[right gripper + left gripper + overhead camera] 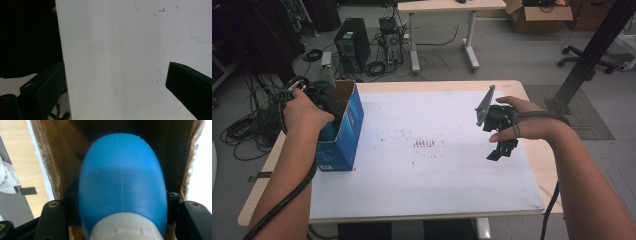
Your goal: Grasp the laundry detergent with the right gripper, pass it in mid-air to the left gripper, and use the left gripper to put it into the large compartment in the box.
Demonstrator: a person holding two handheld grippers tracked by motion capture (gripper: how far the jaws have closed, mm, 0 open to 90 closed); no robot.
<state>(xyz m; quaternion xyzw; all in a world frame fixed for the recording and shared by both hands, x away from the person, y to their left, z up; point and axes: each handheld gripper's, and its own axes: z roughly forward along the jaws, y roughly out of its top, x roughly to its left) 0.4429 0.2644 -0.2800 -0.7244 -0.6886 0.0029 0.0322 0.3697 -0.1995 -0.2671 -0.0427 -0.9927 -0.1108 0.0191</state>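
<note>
Blue bottle [122,185] with a white cap [125,227] sat between the left gripper's [122,220] black jaws, clamped from both sides, cap end nearest the camera. Bottle body pointed down into an open cardboard box [50,162], brown inner walls on either side of it. In the high view the box [344,127] was blue outside, standing upright at the left edge of the surface [427,165], top flaps open. Left gripper [319,100] was over the box opening, left hand [302,112] wrapped round it, black cable trailing down along the forearm. Right gripper [502,150] hung above the right part of the white surface, well apart from the box, right hand [527,120] holding it. Its jaws stood apart with nothing between them, only white surface [120,62] with small marks below. Grey three-cornered plate [484,105] stuck up on the right gripper.
</note>
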